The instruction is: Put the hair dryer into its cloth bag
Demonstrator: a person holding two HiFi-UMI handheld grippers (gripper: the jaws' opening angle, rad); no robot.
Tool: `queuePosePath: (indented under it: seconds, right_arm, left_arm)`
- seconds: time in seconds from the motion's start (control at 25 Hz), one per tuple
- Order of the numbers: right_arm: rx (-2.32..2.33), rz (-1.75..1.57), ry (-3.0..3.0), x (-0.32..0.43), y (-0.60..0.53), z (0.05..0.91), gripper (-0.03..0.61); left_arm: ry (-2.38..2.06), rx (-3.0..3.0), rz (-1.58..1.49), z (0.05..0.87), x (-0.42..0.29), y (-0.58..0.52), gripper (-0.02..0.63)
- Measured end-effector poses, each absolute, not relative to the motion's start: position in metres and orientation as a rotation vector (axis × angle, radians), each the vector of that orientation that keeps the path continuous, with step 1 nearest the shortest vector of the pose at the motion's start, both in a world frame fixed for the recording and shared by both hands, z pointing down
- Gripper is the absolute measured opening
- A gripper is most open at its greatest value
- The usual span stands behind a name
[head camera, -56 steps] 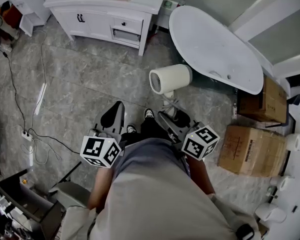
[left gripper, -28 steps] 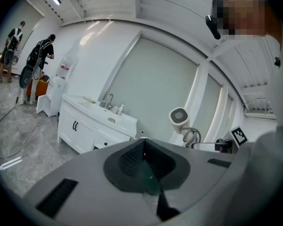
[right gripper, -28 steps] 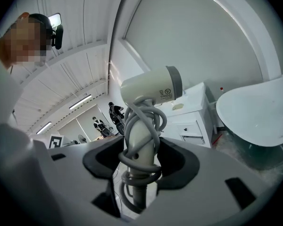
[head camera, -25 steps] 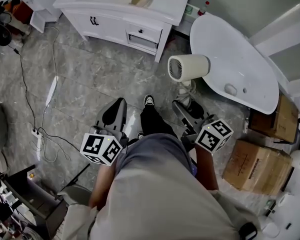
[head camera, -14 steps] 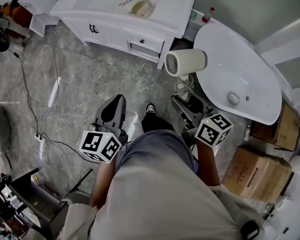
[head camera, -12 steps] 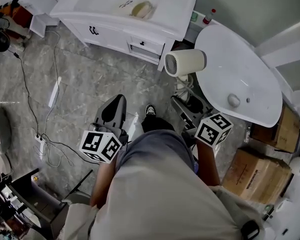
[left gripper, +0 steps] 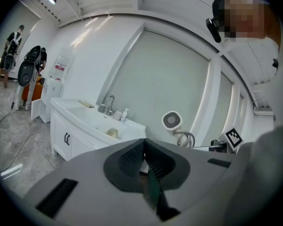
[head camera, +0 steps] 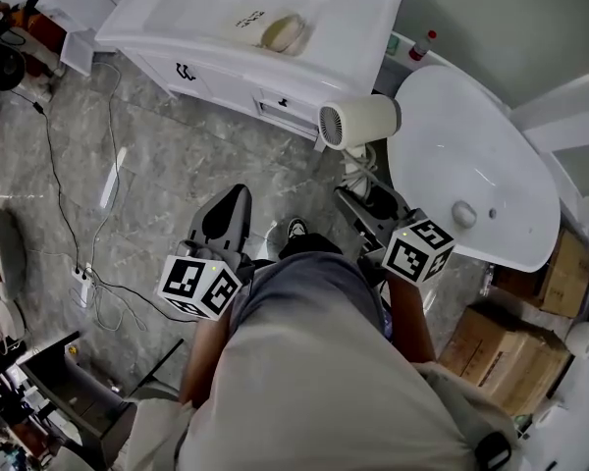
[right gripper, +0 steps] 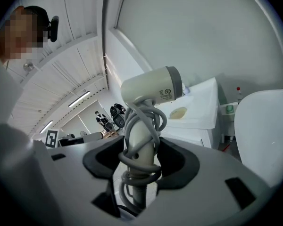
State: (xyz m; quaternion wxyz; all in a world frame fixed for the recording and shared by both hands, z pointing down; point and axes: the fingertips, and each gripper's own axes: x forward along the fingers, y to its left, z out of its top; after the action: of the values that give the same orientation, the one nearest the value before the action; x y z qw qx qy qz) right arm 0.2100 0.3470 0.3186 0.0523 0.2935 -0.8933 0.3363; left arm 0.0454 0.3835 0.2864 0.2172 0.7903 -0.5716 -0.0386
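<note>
**Head view:** the right hand-held gripper [head camera: 373, 207] carries the hair dryer [head camera: 358, 123] upright above the floor, close to the white vanity surface [head camera: 206, 13]. A beige item [head camera: 282, 32] lies on that surface. It may be the cloth bag, but this is not confirmed.

**Left gripper view:** the left hand-held gripper [left gripper: 144, 147] is clenched on nothing.

**Right gripper view:** the jaws clamp the dryer's handle over its wound cord [right gripper: 141, 126].

**Recommendation:** keep the handle grip firm and the cord coiled. Free the left jaws to spread the bag mouth.
</note>
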Motion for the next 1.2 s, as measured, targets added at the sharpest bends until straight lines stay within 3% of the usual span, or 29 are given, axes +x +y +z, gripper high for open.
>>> queuePosePath:
  seconds: [0.52, 1.2]
  right_arm:
    - [0.9, 1.051, -2.693, 0.201, 0.302, 0.322, 0.225]
    - [1.009, 1.053, -2.629, 0.128, 0.207, 0.326, 0.225]
  left_arm:
    - [-1.509, 2.196, -0.08, 0.295, 0.047, 0.331, 0.008]
    - [-1.351, 2.228, -0.081, 0.312, -0.03, 0.192, 0.008]
